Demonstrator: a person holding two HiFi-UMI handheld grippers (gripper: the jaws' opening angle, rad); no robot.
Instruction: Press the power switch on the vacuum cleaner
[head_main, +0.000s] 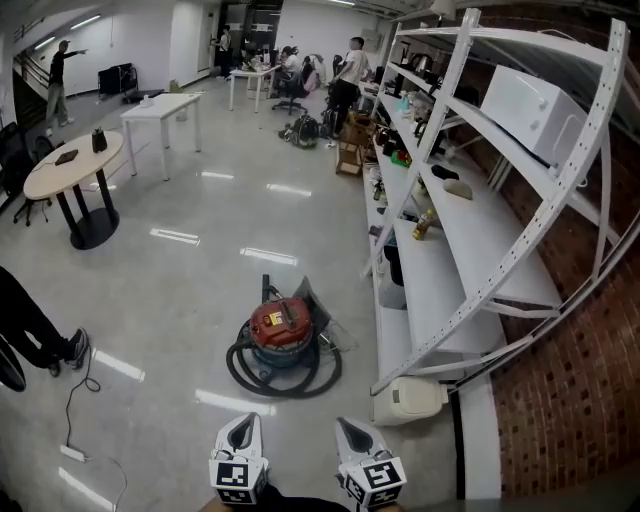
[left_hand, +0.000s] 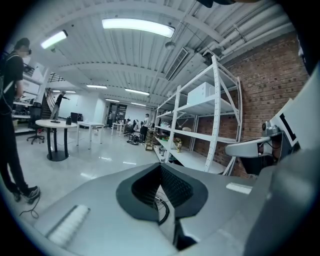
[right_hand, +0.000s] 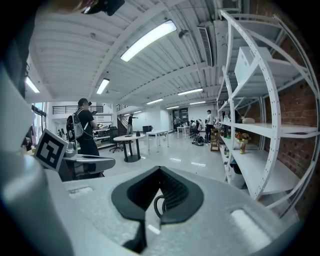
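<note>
The vacuum cleaner (head_main: 281, 332) stands on the glossy floor in the head view, a red-topped drum with a black hose (head_main: 250, 378) coiled round its base. Its power switch is too small to make out. My left gripper (head_main: 242, 420) and right gripper (head_main: 346, 424) sit side by side at the bottom edge, well short of the vacuum, both shut on nothing. In the left gripper view the jaws (left_hand: 160, 166) meet at their tips, and a bit of black hose (left_hand: 162, 208) shows through the gap. The right gripper (right_hand: 159, 170) looks the same, jaws touching.
White shelving (head_main: 470, 230) runs along the brick wall on the right, with a white bin (head_main: 410, 399) at its foot near the vacuum. A power strip and cable (head_main: 72, 452) lie at left beside a person's legs (head_main: 35, 330). A round table (head_main: 72, 166) stands farther back.
</note>
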